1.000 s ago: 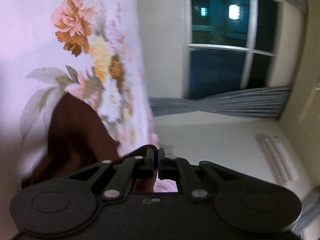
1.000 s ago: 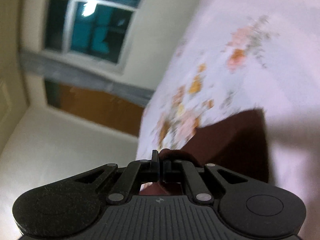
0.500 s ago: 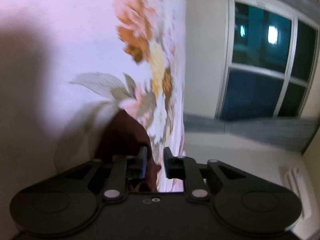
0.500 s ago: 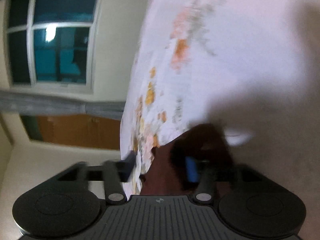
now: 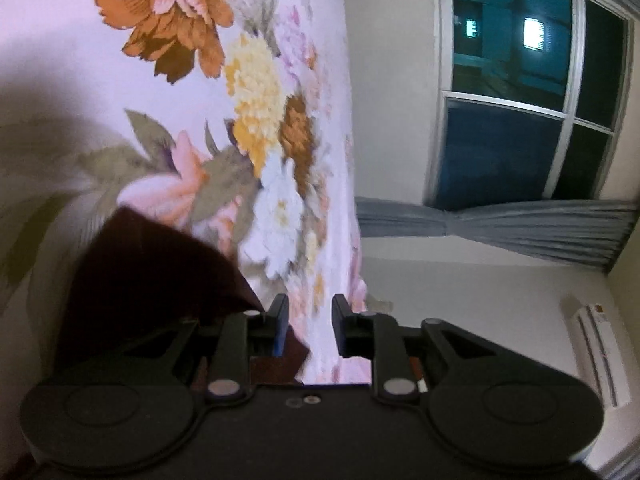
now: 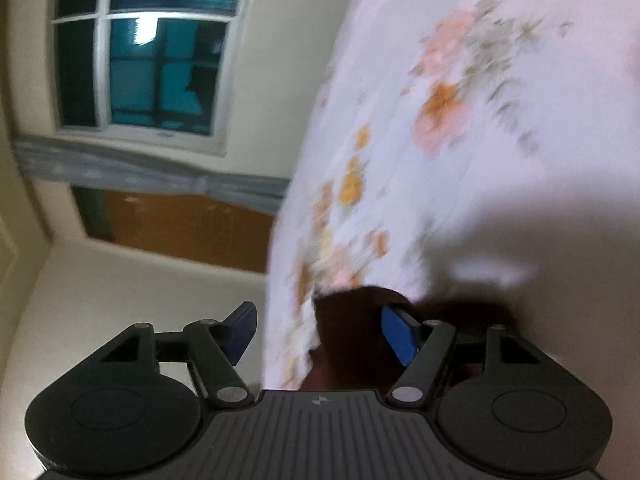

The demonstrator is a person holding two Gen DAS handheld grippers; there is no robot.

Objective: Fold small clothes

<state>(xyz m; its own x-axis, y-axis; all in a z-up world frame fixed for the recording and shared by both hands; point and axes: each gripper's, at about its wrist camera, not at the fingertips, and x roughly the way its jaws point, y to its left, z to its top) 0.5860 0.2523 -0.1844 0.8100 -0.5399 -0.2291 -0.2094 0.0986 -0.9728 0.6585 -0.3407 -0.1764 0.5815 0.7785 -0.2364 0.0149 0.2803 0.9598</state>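
- Left gripper (image 5: 308,326): jaws parted a little, nothing between them; the dark maroon garment (image 5: 160,280) lies just left of its left finger, on the floral sheet (image 5: 260,120).
- Right gripper (image 6: 320,332): jaws opening wide, pads clear of the garment (image 6: 352,320) (blurred) that lies between them.
- Beyond: window (image 5: 520,100).

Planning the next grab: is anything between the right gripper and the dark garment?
Nothing visible. The right gripper is opening right at the dark garment, which lies on the floral sheet, its edge between the parted fingers, with no other object in the gap.
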